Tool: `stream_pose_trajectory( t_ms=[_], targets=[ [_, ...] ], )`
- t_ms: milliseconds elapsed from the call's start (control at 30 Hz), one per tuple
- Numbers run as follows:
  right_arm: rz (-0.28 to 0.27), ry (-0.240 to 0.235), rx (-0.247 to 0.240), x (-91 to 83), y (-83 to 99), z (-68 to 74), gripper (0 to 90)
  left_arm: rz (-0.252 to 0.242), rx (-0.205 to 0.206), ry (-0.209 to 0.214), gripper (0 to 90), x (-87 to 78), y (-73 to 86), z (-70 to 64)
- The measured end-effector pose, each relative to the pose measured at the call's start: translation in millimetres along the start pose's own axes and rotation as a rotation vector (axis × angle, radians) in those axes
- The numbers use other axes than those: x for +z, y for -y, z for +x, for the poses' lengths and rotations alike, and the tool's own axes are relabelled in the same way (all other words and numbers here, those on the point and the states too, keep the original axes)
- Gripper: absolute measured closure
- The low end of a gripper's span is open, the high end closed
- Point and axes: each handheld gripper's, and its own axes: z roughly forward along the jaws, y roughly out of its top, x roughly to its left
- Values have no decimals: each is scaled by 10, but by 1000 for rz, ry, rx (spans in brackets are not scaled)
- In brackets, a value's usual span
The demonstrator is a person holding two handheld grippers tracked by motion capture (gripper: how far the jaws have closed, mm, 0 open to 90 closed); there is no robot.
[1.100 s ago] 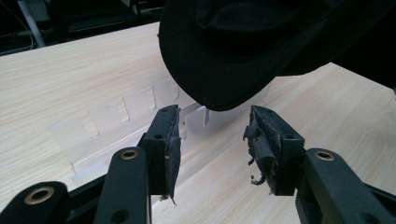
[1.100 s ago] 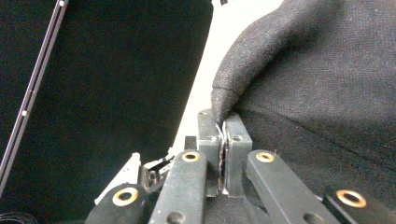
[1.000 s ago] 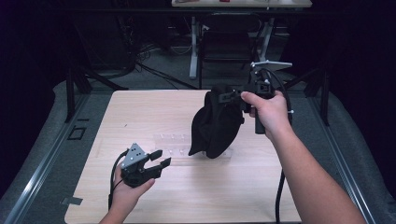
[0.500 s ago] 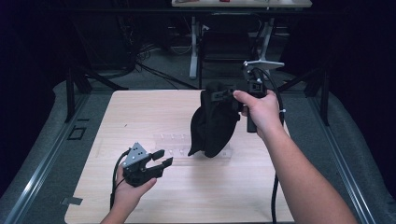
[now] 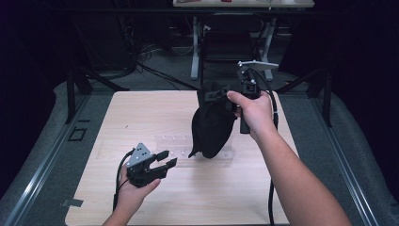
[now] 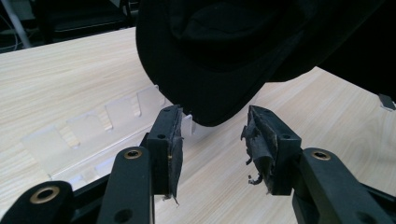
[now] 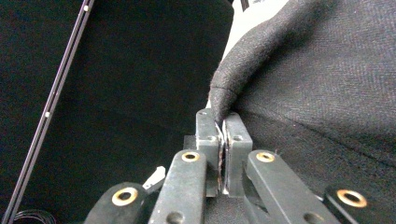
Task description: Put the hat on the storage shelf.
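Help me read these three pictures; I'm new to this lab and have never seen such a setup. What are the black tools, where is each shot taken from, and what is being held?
A person at a wooden table holds a hand-operated two-jaw gripper in each hand. The high view looks down from above. The other two views come from cameras riding on the grippers, looking along their jaws. The right gripper is shut on an edge of a black cloth, lifting it so it hangs with its lower end near the table. The left gripper is open, just below the cloth's lower end. A clear plastic strip lies on the table.
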Motion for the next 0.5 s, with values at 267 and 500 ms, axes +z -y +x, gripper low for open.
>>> stream_pose_trajectory(
  t_ms=[267,500],
  targets=[
    [0,-2,-5,52,10,38,877,5,17,15,576,85,-67,-64],
    [1,-8,-9,78,20,47,877,24,45,32,604,227,-140,-155]
  ],
)
